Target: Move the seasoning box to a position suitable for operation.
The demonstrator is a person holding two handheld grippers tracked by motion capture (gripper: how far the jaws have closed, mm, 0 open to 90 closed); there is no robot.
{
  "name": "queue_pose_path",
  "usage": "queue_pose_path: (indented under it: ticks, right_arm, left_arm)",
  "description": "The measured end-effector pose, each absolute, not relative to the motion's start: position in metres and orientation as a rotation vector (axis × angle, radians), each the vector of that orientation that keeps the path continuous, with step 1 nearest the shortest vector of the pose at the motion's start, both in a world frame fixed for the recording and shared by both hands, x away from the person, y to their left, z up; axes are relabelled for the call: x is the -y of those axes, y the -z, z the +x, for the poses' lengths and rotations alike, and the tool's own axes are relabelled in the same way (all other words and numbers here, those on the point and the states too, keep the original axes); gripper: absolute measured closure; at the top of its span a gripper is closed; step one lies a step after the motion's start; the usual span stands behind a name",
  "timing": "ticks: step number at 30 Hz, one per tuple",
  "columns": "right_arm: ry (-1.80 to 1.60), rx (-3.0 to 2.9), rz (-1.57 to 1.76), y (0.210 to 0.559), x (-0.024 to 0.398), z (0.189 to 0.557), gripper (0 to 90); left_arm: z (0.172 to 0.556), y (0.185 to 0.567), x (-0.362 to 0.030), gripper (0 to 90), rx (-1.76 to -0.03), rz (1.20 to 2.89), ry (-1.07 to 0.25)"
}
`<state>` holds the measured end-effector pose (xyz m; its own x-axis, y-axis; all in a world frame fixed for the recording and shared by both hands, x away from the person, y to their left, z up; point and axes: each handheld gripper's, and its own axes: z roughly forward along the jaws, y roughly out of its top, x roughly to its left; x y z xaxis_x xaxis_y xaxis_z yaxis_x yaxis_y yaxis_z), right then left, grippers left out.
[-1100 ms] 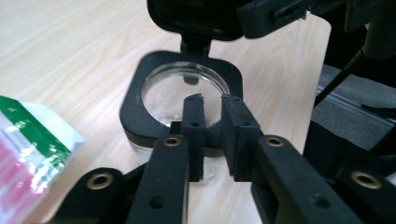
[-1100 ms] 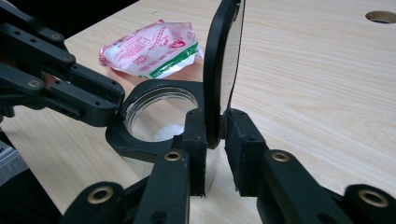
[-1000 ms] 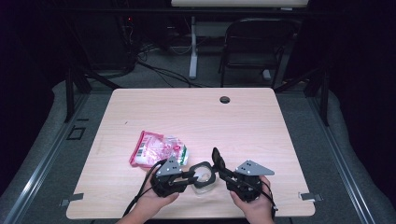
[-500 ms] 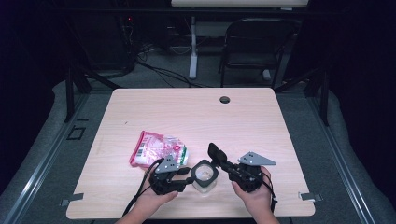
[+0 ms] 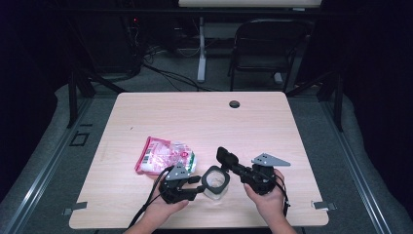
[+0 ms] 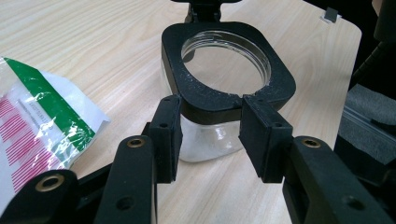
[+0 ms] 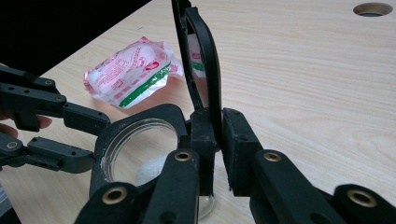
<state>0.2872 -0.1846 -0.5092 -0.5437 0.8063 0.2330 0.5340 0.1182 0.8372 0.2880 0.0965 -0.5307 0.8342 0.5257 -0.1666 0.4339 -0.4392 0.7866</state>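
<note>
Left claw [image 6: 210, 122] first, since it is nearest to me: it stands released, its jaws having just been opening; the near wall of the jar [image 6: 205, 144] sits between the pads [image 6: 164, 135], and I see no squeeze on it; right claw [image 7: 219, 140] has just been closing and is clenched on the hinged lid [image 7: 205, 60], which it holds upright at the far side of the jar from the left claw. My worry is that nothing steadies the jar now; any pull on the lid by the right claw could, I judge, drag or tip the whole jar, because the hinge ties the two together; a harder pull might strain that hinge, and the thin lid edge could slip out of the flat pads. Whitish grains [image 7: 154, 169] lie at the bottom, so a tip would likely spill them. As for make: the jar is clear and glossy, rounded-square, probably slick to grip; its collar [image 6: 280, 81] is matt black with a faint dusting; the lid looks like a slim black frame around a clear pane. Left of the left claw lies a crinkly, shiny bag [image 6: 42, 126] in pink, white and green; a careless sweep could snag it. Beyond both claws runs the pale wood-grain table [image 7: 303, 70], smooth, with a round hole [image 7: 372, 8] near its far edge.
</note>
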Motion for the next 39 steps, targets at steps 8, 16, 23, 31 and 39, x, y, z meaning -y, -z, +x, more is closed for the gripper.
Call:
queue_pose_path:
  ticks: [8, 16, 23, 31, 39]
  right_arm:
    - [-1.397, -2.14, 1.324, 0.508, 0.185, 0.307, 81.9]
    - [-1.455, -2.104, 1.343, 0.512, 0.188, 0.309, 79.3]
    - [-1.493, -2.085, 1.333, 0.505, 0.194, 0.302, 66.4]
    - [-1.505, -2.089, 1.336, 0.5, 0.2, 0.29, 58.4]
    - [-1.514, -2.057, 1.326, 0.512, 0.203, 0.282, 56.5]
  left_arm:
    - [0.292, 0.533, -0.093, 60.2, -0.735, 2.087, -0.133]
    - [0.291, 0.53, -0.097, 60.4, -0.73, 2.079, -0.154]
    - [0.295, 0.509, -0.133, 53.0, -0.76, 2.02, -0.271]
    - [0.305, 0.513, -0.178, 46.0, -0.889, 2.008, -0.332]
    - [0.302, 0.535, -0.177, 46.0, -0.85, 2.087, -0.377]
